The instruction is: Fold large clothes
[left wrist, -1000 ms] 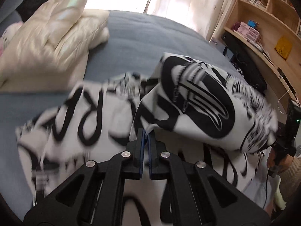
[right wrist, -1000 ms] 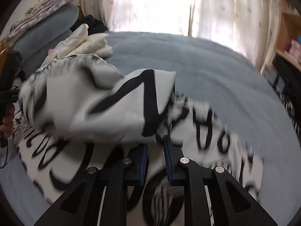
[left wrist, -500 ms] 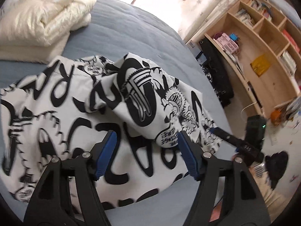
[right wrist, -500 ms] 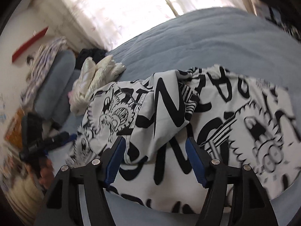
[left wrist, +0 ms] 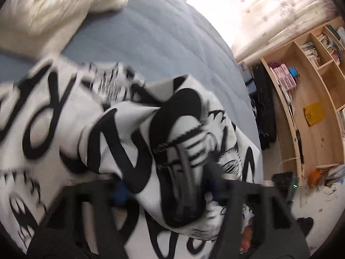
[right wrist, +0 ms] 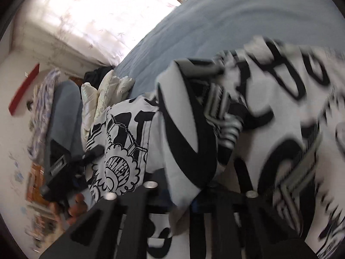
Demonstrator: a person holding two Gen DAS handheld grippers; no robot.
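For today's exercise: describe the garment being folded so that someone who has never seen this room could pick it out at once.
Start at the wide blue-grey bed under the curtained window. Spread across its near half lies the white garment, one bunched fold caught between both grippers. Unlike the plain cream quilted bedding piled beside it, it is covered in bold black lettering and cartoon drawings.

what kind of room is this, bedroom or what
Most likely a bedroom: a wide blue-covered bed with cream pillows at one end, a curtained window, and wooden bookshelves along the wall.
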